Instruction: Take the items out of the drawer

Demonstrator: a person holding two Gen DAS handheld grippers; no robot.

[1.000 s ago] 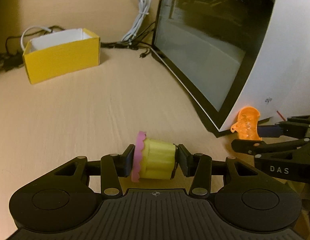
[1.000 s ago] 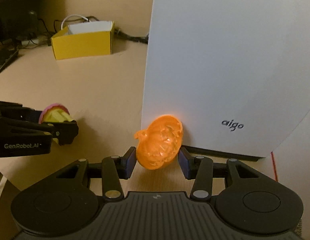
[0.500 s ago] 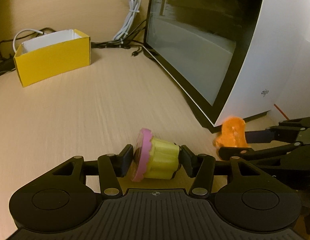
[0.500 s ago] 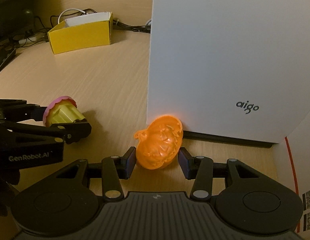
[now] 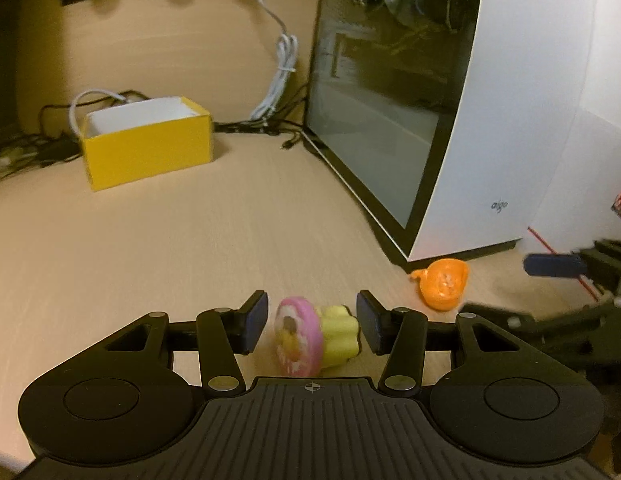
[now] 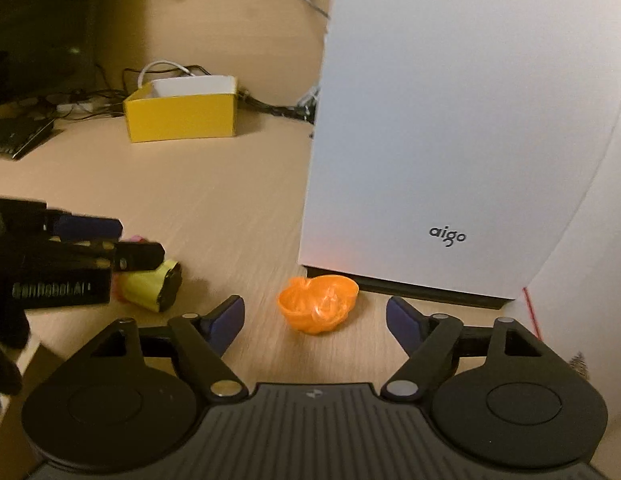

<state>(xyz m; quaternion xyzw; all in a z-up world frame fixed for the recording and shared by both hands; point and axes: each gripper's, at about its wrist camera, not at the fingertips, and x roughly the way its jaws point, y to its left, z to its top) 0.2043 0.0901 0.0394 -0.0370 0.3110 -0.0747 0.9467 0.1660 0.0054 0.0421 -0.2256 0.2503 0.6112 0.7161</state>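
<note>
At the far left of the bench (image 5: pixel 158 248) an open yellow cardboard box (image 5: pixel 146 148) stands among cables, well apart from the work. Nearer, the left gripper (image 5: pixel 312 322) has its jaws spread – they have just been opening and then easing in a little – with the toy cupcake (image 5: pixel 316 336) lying on its side between them, pink frosting toward the left pad and neither pad pressing it. It looks set down: released on the wood, where a piece taken out of the drawer would be left.

To its right the orange pumpkin toy (image 6: pixel 316 308) rests on the bench just in front of the white computer case (image 6: pixel 450 140). The right gripper (image 6: pixel 314 322) has just been opening – its jaws now stand wide, clear of the pumpkin on both sides. Both pieces appear dropped side by side, near each other but apart.

The left wrist view alone shows the cupcake's printed frosting face and the case's dark glass side panel. The right wrist view shows the cupcake's dark base instead, and the pumpkin lying open side up. No drawer appears in either view.
</note>
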